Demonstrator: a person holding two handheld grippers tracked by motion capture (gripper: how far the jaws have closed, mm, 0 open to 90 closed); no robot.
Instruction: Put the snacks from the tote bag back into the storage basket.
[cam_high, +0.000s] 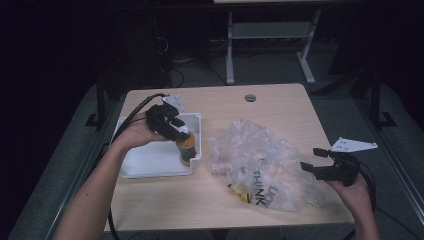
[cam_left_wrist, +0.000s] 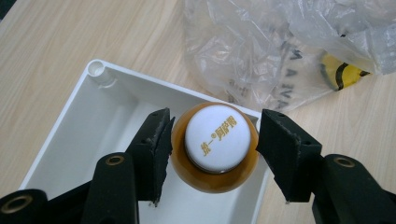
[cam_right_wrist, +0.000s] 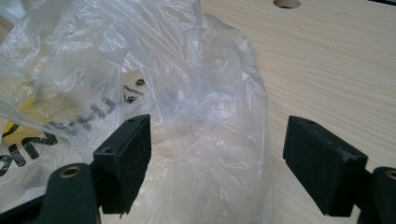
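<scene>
Our left gripper (cam_left_wrist: 212, 156) brackets, jaws parted, the amber bottle (cam_left_wrist: 215, 151) in the white tray (cam_left_wrist: 100, 100); its cap bears gold writing. Our right gripper (cam_right_wrist: 217, 163) gapes at the printed plastic bag (cam_right_wrist: 187, 93) on the bench (cam_high: 280, 107).

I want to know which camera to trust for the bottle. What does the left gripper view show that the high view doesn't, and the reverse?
Left gripper view: the bottle cap's gold print, and a gap between the right jaw and the bottle. High view: the right gripper beside the plastic bag, and a hole in the table. Both: the bottle standing in the white tray, the bag, a yellow item inside.
</scene>
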